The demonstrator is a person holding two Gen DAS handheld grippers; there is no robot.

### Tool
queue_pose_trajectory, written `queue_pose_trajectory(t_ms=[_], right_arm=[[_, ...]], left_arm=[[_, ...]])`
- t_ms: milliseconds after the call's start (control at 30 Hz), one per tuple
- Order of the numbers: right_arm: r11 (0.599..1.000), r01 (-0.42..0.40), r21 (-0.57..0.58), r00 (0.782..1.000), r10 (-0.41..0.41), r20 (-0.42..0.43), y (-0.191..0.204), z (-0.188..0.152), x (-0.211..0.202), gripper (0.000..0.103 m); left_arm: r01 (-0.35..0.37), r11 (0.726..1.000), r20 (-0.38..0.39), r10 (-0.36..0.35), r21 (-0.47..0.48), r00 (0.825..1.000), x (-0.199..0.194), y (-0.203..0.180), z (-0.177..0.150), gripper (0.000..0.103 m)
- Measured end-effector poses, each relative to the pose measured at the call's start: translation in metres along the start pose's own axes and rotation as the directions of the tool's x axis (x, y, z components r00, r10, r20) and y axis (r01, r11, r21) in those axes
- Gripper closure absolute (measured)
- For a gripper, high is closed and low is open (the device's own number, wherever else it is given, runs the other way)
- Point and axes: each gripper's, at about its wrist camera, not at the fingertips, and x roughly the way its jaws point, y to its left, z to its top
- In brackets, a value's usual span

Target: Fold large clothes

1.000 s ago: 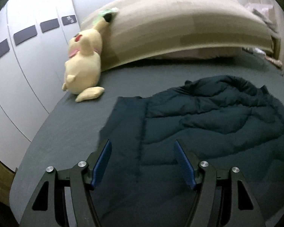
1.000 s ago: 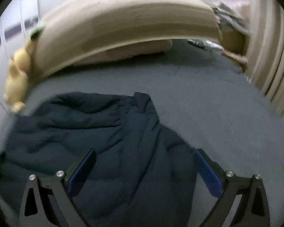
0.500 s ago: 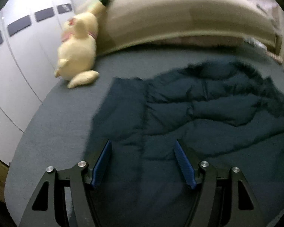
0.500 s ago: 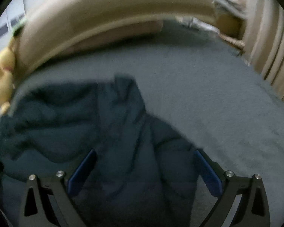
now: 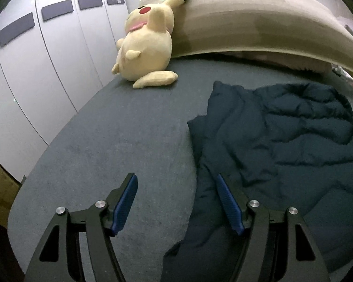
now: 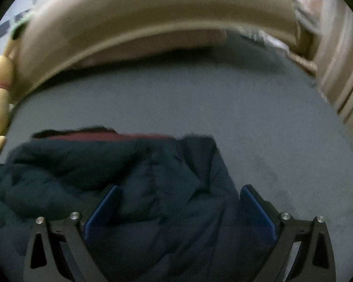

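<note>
A dark navy puffer jacket point(image 5: 282, 141) lies crumpled on the grey bed point(image 5: 120, 145). My left gripper point(image 5: 176, 183) is open and empty, above the jacket's left edge, its right finger over the fabric and its left finger over bare bed. In the right wrist view the jacket point(image 6: 134, 176) fills the lower half, with a strip of red lining at its far edge. My right gripper point(image 6: 178, 190) is open wide, its jaws straddling a fold at the jacket's right side. Whether they touch the fabric is unclear; this view is blurred.
A yellow plush toy point(image 5: 148, 47) leans on the beige headboard cushion point(image 5: 258, 23) at the bed's far left. White wardrobe doors point(image 5: 47, 58) run along the left. Beige curtains point(image 6: 341, 70) hang at the right. Bare grey bed point(image 6: 282, 129) lies right of the jacket.
My left gripper has moved left, from over the jacket to its left edge. My right gripper has moved forward and lower over the jacket. Both stay open.
</note>
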Motion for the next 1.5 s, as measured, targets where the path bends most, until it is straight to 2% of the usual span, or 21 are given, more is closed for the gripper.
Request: queue_pose_trajectory(t_ms=[233,433,500,600,767,867,1000,1100,1167,1267,1367,1500], right_arm=[[0.990,-0.058,0.126,0.995,0.068,-0.075,-0.027,0.005,0.031,0.000],[0.988,-0.071,0.139,0.992,0.084,-0.096,-0.034,0.009,0.038,0.000],[0.987,-0.076,0.142,0.993,0.088,-0.081,-0.034,0.011,0.026,0.000],[0.983,-0.115,0.143,0.993,0.111,0.033,-0.054,0.011,-0.008,0.000],[0.959,-0.219,0.179,0.969,0.192,0.156,-0.093,-0.016,-0.085,0.000],[0.951,-0.251,0.181,0.961,0.224,0.160,-0.109,-0.050,-0.118,0.000],[0.945,-0.258,0.203,0.962,0.232,0.141,-0.122,-0.106,-0.135,0.000],[0.893,-0.318,0.318,0.948,0.290,0.133,-0.144,-0.155,-0.131,0.000],[0.841,-0.353,0.409,0.935,0.325,0.139,-0.157,-0.187,-0.129,0.000],[0.773,-0.397,0.496,0.913,0.387,0.128,-0.161,-0.215,-0.118,0.000],[0.723,-0.442,0.530,0.889,0.433,0.150,-0.163,-0.223,-0.113,0.000],[0.675,-0.491,0.550,0.860,0.478,0.180,-0.159,-0.214,-0.102,0.000]], left_arm=[[0.026,0.999,-0.010,-0.027,-0.032,1.000,0.009,0.007,-0.011,0.030],[0.025,0.999,-0.011,-0.026,-0.025,1.000,0.010,0.007,-0.013,0.030],[0.036,0.998,-0.008,-0.036,-0.041,0.999,0.003,0.013,-0.010,0.031],[0.072,0.993,0.055,-0.066,-0.098,0.996,-0.023,0.036,-0.006,0.031],[0.128,0.965,0.061,-0.117,-0.230,0.991,-0.048,0.079,-0.021,0.031],[0.137,0.948,0.028,-0.134,-0.286,0.991,-0.054,0.095,-0.040,0.031],[0.138,0.932,-0.011,-0.150,-0.335,0.989,-0.059,0.107,-0.067,0.031],[0.171,0.910,-0.029,-0.196,-0.377,0.980,-0.063,0.115,-0.081,0.031],[0.200,0.895,-0.031,-0.231,-0.399,0.972,-0.064,0.117,-0.086,0.031],[0.251,0.867,-0.040,-0.296,-0.430,0.954,-0.062,0.115,-0.088,0.031],[0.300,0.834,-0.024,-0.350,-0.464,0.936,-0.059,0.111,-0.086,0.031],[0.345,0.803,-0.029,-0.410,-0.486,0.912,-0.048,0.097,-0.080,0.030]])
